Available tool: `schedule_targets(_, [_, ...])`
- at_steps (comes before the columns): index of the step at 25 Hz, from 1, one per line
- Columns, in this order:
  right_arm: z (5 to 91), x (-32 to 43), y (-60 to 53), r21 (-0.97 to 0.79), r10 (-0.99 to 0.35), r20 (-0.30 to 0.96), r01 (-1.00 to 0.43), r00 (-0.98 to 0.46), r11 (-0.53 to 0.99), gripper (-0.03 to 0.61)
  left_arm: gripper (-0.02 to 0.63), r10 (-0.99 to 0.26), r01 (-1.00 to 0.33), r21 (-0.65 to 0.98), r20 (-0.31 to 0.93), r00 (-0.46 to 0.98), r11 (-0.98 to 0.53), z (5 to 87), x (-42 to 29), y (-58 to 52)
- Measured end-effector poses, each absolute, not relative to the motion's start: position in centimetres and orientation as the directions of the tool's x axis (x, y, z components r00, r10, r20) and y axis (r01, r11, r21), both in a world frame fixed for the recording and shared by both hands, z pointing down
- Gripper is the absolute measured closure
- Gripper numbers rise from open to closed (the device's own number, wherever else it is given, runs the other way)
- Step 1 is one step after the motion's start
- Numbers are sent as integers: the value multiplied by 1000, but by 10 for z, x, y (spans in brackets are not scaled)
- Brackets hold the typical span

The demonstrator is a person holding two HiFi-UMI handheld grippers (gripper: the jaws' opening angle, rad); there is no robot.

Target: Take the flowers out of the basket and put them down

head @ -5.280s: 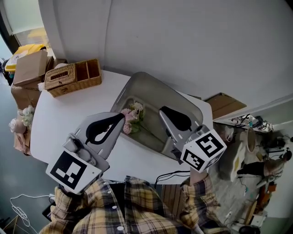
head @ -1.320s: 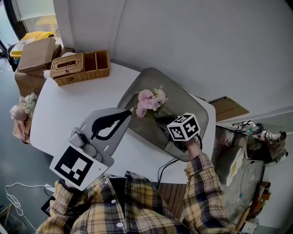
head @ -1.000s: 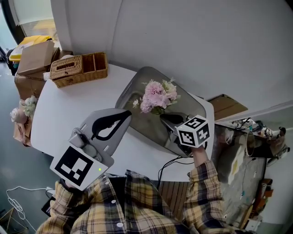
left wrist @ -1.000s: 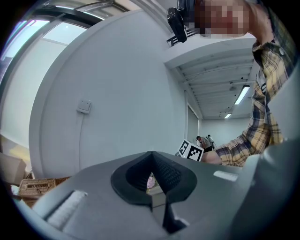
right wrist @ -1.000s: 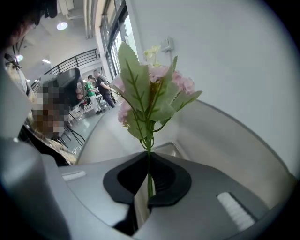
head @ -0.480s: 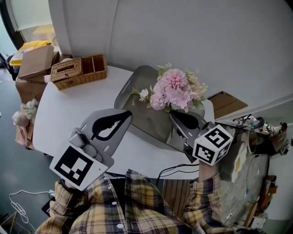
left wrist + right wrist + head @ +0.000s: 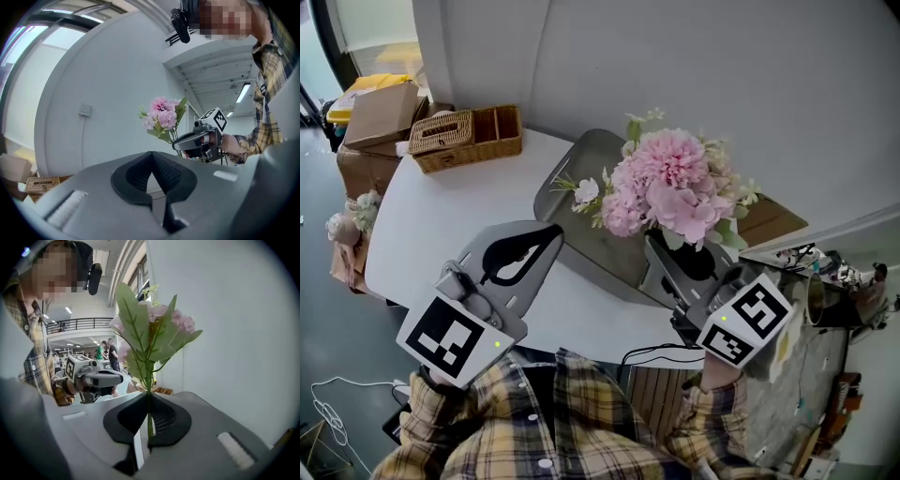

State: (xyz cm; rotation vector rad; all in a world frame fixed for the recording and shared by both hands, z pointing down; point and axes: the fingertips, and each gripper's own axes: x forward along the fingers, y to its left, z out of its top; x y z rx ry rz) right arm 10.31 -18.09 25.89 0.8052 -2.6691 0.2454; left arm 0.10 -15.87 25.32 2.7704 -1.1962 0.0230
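While the right gripper (image 7: pixel 661 248) is clamping its jaws on the flowers (image 7: pixel 670 187), the left gripper (image 7: pixel 551 234) is hovering. Its jaws are sitting together

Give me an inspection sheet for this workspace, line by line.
Surface: white table, carrying the basket and an organiser.
Job's things: flowers held upright above the grey basket; its visible part is empty.
Clutter: wicker organiser at the table's far left corner; cardboard boxes beyond it.
Grippers: right gripper jaws shut on the flowers' stem; left gripper jaws shut, empty.
Cables: black cable below the table's near edge; white cable on the floor.
Surroundings: white wall behind; cluttered bench at right.
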Motion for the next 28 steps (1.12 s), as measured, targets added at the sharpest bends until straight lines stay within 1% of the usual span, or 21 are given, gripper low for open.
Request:
schedule_targets(5, [252, 75, -165, -108, -438, 333, -495, -835, 862, 565, 598, -771, -773, 117, 70, 632, -623, 255, -12, -145])
schedule_targets(10, [252, 45, -151, -158, -345, 312, -407, -885, 900, 563, 598, -820, -822, 113, 82, 567, -558, 251, -23, -127])
schedule_targets(13, [264, 14, -146, -183, -273, 317, -341, -908, 922, 563, 598, -857, -860, 112, 88, 507, -497, 254, -42, -115])
schedule_targets(20, [303, -53, -136, -217, -183, 361, -273, -915, 937, 561, 598, -905, -906, 124, 91, 416, -404, 264, -89, -95])
schedule_targets(28, [356, -98, -126, -250, -100, 448, -232, -889, 940, 561, 598, -938, -940, 143, 112, 328, -311, 273, -125, -80])
